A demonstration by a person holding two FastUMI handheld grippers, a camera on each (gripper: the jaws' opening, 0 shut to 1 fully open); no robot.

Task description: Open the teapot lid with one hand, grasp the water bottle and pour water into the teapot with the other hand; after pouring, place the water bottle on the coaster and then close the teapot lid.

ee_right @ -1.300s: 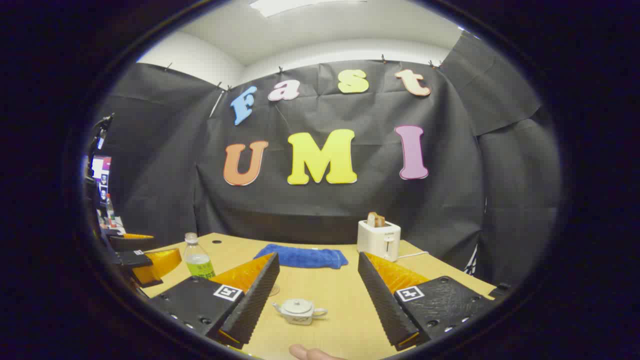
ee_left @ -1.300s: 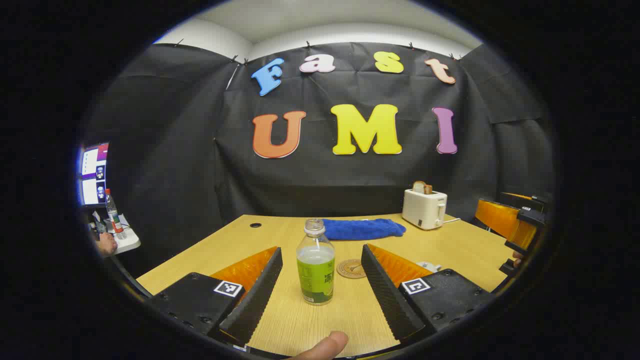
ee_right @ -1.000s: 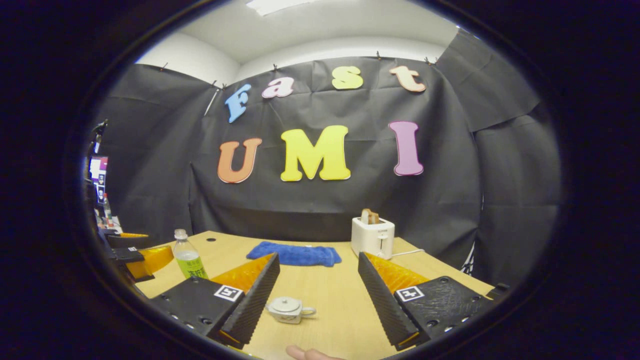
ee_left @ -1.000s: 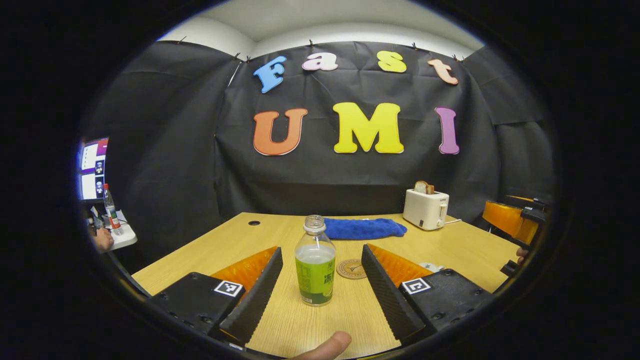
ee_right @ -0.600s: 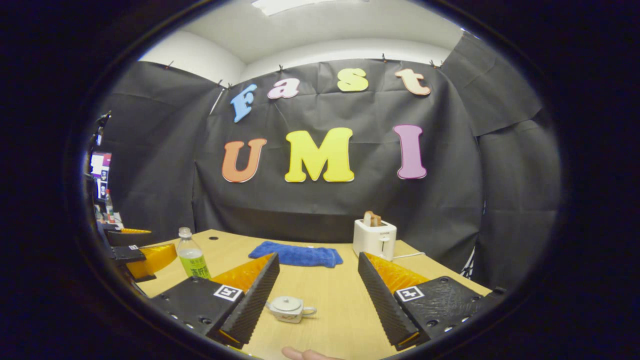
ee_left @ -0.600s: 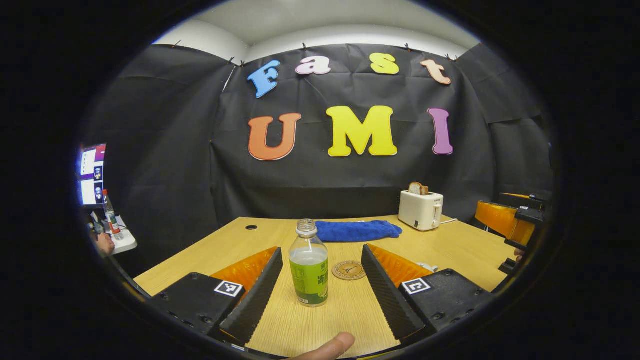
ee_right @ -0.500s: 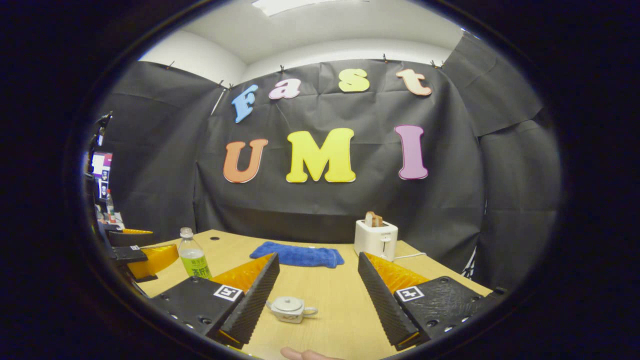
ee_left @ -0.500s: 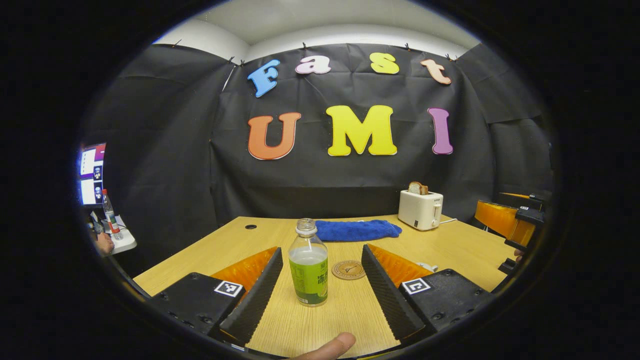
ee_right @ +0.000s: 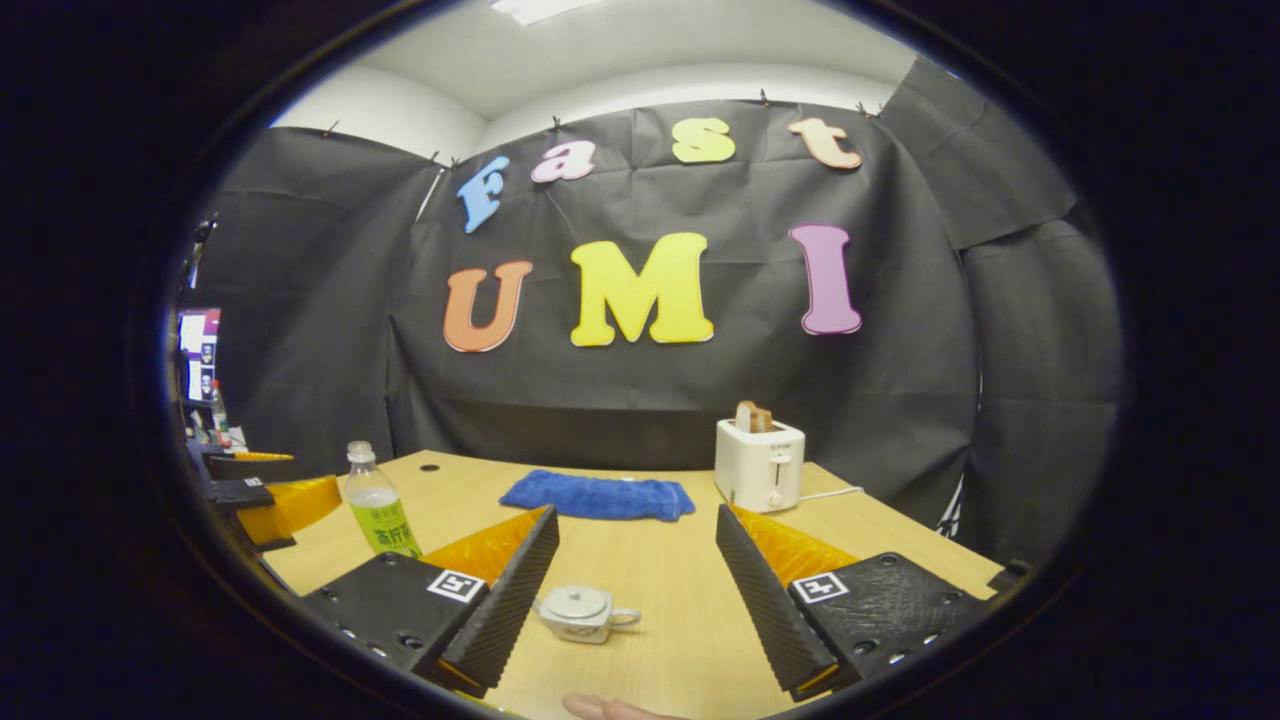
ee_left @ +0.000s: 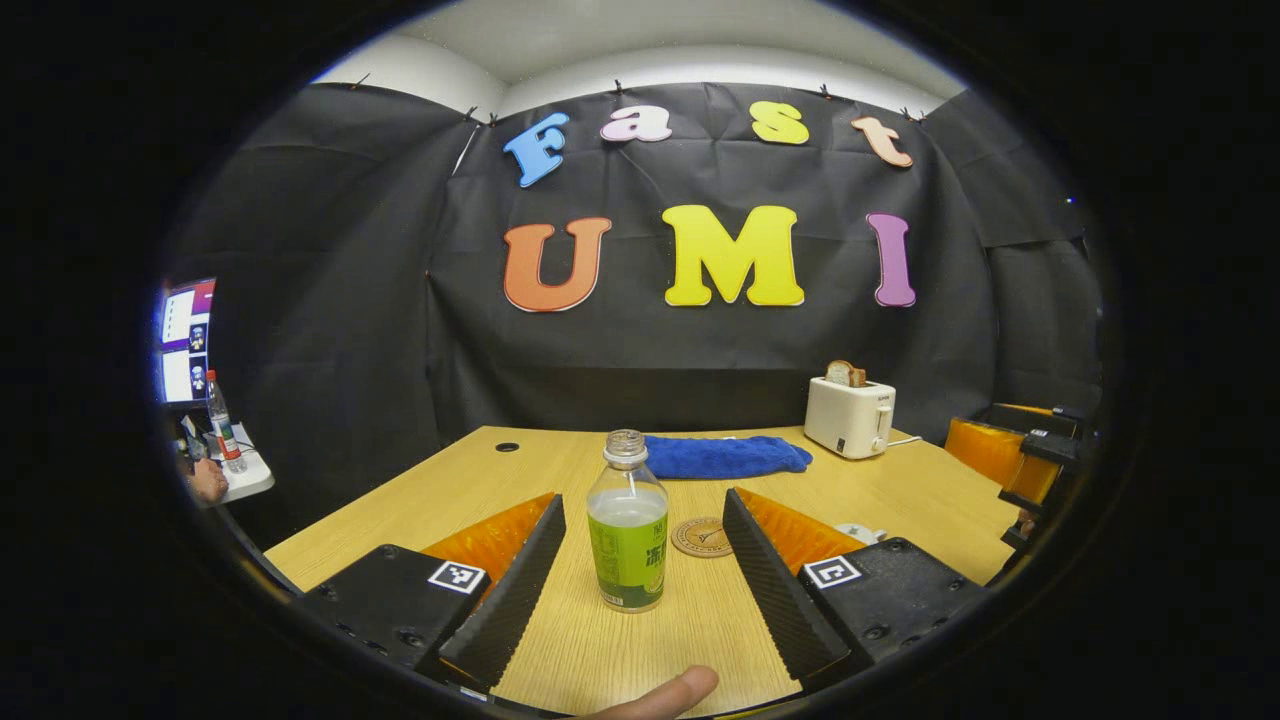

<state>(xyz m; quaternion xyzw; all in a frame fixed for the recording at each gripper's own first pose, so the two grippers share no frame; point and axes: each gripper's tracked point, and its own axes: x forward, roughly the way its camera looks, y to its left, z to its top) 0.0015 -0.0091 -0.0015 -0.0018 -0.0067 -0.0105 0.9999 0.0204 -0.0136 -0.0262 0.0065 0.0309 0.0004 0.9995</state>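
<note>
Water bottle (ee_left: pixel 628 535): clear plastic, green label, uncapped, part full of liquid, upright on the wooden bench (ee_left: pixel 900 500), standing between the spread fingers of the left tongs (ee_left: pixel 640 580) without touching either. Coaster (ee_left: pixel 702 536): round, brown, flat on the bench just behind and to the right of the bottle. Teapot (ee_right: pixel 580 612): small, white, lid seated, handle toward the right, resting on the bench between the wide-spread fingers of the right tongs (ee_right: pixel 635 585), closer to the left finger, apart from both. Towel (ee_right: pixel 598 496): blue, folded, lying at the far side of the bench. Toaster (ee_right: pixel 759 464): white, bread in its slot, to the right of the towel, cord trailing right. Left gripper view also takes in the right tongs at the far right edge; right gripper view takes in the left tongs at the far left, beside the bottle. Fingertip (ee_left: pixel 665 695): a person's, at the lower edge. Monitor (ee_left: pixel 186 340): lit, at far left beyond the bench.
</note>
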